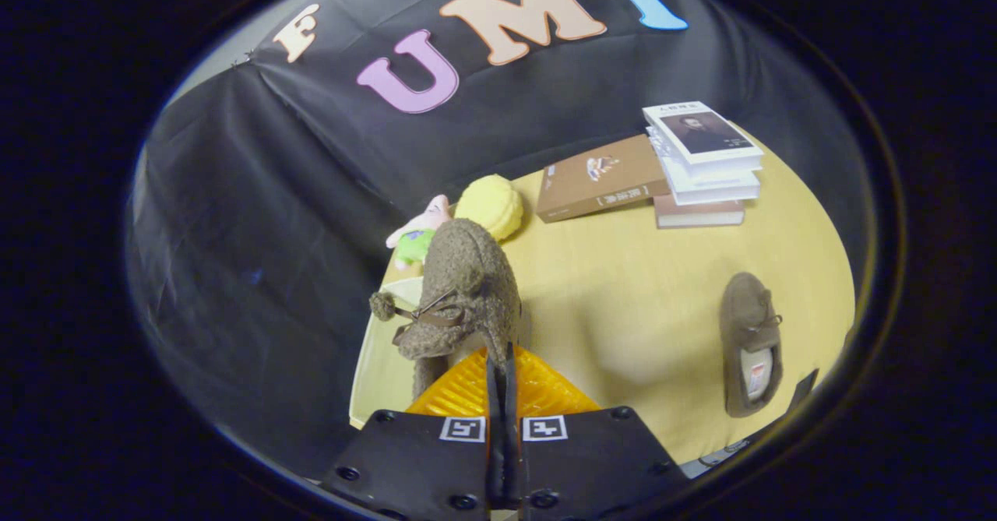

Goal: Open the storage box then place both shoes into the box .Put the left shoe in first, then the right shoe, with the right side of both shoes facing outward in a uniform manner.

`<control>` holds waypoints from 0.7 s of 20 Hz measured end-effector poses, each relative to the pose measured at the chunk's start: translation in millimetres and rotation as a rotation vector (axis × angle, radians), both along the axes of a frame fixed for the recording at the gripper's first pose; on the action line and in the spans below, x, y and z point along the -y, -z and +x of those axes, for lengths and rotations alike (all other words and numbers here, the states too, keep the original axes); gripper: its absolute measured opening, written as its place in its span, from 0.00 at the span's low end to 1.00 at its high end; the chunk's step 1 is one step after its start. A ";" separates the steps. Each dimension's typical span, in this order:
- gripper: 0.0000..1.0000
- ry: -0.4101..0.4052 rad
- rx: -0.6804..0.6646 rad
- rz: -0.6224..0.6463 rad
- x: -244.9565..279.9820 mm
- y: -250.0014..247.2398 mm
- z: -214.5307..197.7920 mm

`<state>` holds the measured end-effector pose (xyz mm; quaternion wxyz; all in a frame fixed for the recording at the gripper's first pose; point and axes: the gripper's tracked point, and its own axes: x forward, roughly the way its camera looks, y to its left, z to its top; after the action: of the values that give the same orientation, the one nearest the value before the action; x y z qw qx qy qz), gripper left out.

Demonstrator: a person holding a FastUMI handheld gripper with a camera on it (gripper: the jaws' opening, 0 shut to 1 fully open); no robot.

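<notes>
So the fuzzy brown shoe (466,291) is up off the table, hanging toe-up right at the tips of the gripper (500,365). The fingers are clamped nearly flat together with a thin bit of the shoe's edge pinched between them, looks like the collar or heel rim, though I can't tell exactly which part. My guess is this thing is light and floppy: soft fleece-type upper, little pompom and a bow dangling off the side. It sags from the pinch instead of holding a line, so it probably swings if moved fast. A rim grip like this seems fine for the weight, but the fabric could slip out; grabbing deeper over the heel would likely be steadier.

Directly under the shoe there's a pale box edge (382,350), which I take for the storage box, and an orange ribbed panel (498,392) just behind the shoe, close to the fingers. Can't say if that's the lid.

The other shoe (751,346) lies flat on the yellow table (623,287), well off to the side of the held shoe. Beyond the held shoe: a small plush toy (417,233), a yellow round thing (489,205), then books (650,174) further back.
</notes>
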<state>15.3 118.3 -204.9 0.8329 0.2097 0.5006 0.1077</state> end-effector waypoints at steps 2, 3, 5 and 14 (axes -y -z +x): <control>0.04 -0.004 0.000 0.010 -16.4 0.0 1.5; 0.04 -0.004 -0.002 0.011 -23.9 0.8 2.3; 0.04 -0.006 0.005 0.001 -39.8 -0.4 4.0; 0.04 -0.027 -0.030 -0.026 -114.1 31.2 -10.9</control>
<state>4.4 232.4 -236.0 0.8265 0.1936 0.5171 0.1095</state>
